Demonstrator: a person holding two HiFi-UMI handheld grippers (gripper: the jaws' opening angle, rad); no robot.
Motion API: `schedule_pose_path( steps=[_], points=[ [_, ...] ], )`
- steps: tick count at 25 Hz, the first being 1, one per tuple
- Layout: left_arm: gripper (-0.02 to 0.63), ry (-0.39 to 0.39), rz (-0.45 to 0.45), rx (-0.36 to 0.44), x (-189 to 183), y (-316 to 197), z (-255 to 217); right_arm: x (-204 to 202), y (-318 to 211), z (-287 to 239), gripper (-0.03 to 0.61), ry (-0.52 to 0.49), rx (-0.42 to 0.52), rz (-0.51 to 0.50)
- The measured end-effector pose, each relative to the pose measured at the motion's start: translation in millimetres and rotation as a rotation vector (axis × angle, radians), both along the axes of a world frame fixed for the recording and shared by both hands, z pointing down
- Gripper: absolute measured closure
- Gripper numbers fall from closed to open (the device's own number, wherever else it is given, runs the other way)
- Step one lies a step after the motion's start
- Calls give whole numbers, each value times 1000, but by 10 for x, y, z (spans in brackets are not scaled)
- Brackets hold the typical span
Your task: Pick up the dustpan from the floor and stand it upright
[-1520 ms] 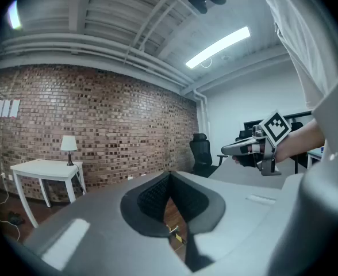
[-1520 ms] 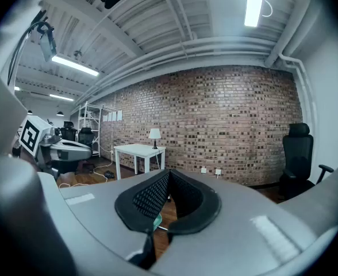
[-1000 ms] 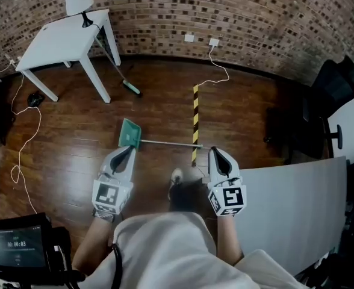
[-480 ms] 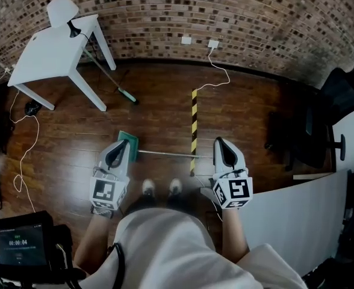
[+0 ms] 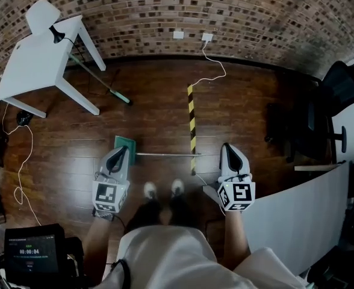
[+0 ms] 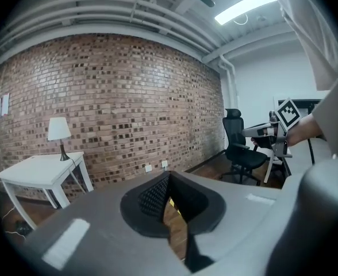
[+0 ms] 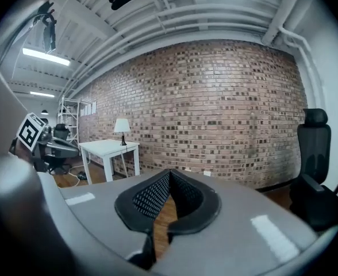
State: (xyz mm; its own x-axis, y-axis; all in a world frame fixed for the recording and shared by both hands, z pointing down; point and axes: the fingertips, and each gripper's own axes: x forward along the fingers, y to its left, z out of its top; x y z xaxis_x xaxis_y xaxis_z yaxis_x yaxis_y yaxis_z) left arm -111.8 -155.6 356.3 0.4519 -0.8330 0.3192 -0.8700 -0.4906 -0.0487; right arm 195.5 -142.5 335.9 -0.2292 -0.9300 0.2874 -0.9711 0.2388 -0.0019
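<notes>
Closest to me, at 6 o'clock, are the wearer's pale shirt and two light shoes (image 5: pixel 150 189) on the dark wood floor (image 5: pixel 249 113), with a small screen unit (image 5: pixel 31 251) down at 8 o'clock. The left gripper (image 5: pixel 123 150) sits at about 11 o'clock from the shoes, its jaws together with nothing between the pads. The right gripper (image 5: pixel 227 147) is at 1 o'clock, its jaws likewise closed and empty. The dustpan (image 5: pixel 125 142) lies flat on the floor. Its green pan shows just past the left gripper's tip and is partly covered by it, and its long thin handle runs toward 3 o'clock, ending at the yellow-and-black tape strip (image 5: pixel 191 116). A pale board (image 5: pixel 303 212) fills the 4 o'clock side. Farther out, a broom (image 5: pixel 99 80) lies at 11 o'clock beside a white table (image 5: pixel 32 62) with a lamp (image 5: pixel 41 14). A black office chair (image 5: pixel 339 89) stands at 2 o'clock, and the brick wall (image 5: pixel 255 17) closes the view at 12.
</notes>
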Motion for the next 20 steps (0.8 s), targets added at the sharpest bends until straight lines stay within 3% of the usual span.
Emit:
schedule_pose_path(
  steps=[12, 20],
  points=[
    [612, -57, 48, -199, 4, -640, 2037, 331, -339, 2301, 494, 80, -204, 92],
    [612, -92, 114, -317, 257, -778, 3821, 212, -170, 4492, 471, 215, -408, -50]
  ],
)
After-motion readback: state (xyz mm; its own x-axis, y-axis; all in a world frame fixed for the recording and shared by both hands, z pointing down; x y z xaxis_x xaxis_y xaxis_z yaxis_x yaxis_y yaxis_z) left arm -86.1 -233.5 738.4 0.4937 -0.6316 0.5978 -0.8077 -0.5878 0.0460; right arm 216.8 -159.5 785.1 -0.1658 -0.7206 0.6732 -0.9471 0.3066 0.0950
